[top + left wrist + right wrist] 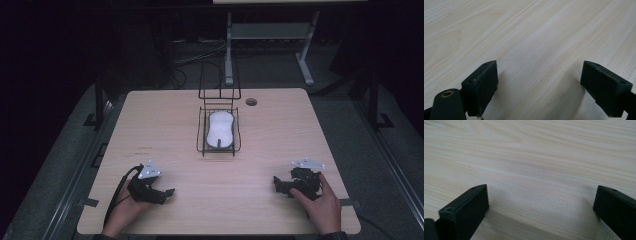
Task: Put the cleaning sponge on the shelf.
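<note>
Your left gripper's fingers stand wide apart with nothing between them, only bare wood grain. The right gripper's fingers are spread just as wide and equally empty.

In the high view, your left gripper and right gripper both rest low on the surface, near its edge closest to you, well apart from each other and pointing inward.

Ahead of both sets of fingers, roughly midway between them and well beyond, sits a black wire basket with a white computer mouse lying inside it; the basket's handle or back frame rises upright at its far end.

Judging from this, nothing of the work has begun: the mouse is in the basket, untouched, and the reach, the grasp and any lifting out all remain.

You have open surface between the fingers and the basket, with no clutter in the way. Mind the basket's wire walls when you come in, and the small round hole just beyond it to the right.
</note>
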